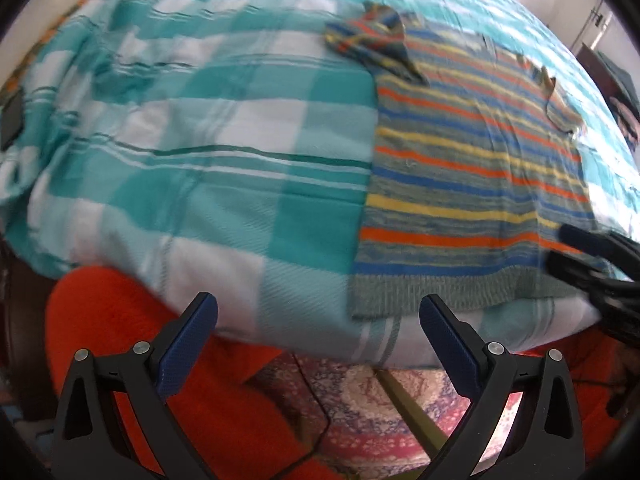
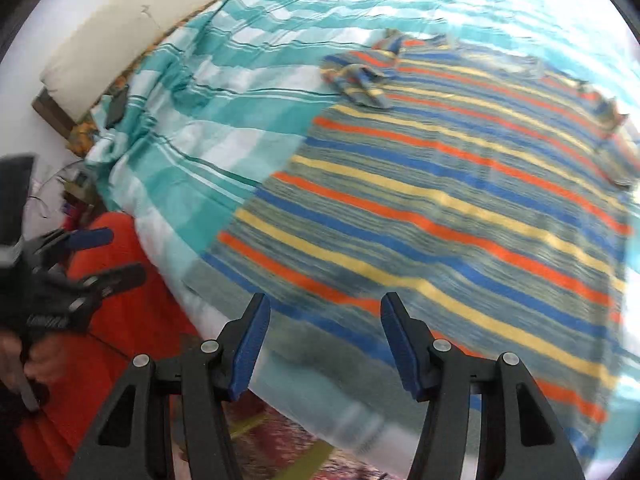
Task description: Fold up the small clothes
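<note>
Left gripper (image 1: pixel 318 316): jaws spread wide, nothing between the blue pads, held over the near edge of the bed; in the right wrist view it shows at 9 o'clock (image 2: pixel 120 256), dark and blurred, gripped by a hand (image 2: pixel 28 356)
Right gripper (image 2: pixel 325 320): jaws released, standing apart with a clear gap, no cloth pinched; it hovers over the hem corner of the sweater; in the left wrist view its tips enter at 3 o'clock (image 1: pixel 560 246)
Striped sweater (image 1: pixel 476 168): lies flat on the bed, grey knit with orange, yellow and blue bands, ribbed hem toward the camera; in the left wrist view it fills the 1 to 3 o'clock part, hem just above the right finger (image 1: pixel 444 332)
Sleeve (image 1: pixel 368 44): bunched and folded at the sweater's far left corner, at 12 o'clock
Other sleeve (image 2: pixel 612 120): crumpled at the far right edge, at 2 o'clock in the right wrist view
Bedcover (image 1: pixel 200 168): teal and white check, wrinkled toward 10 o'clock
Orange cloth (image 1: pixel 132 320): below the bed edge, at 7 o'clock
Patterned rug (image 1: pixel 360 408): on the floor at 6 o'clock
Headboard cushion (image 2: pixel 132 28): cream, at 11 o'clock in the right wrist view
</note>
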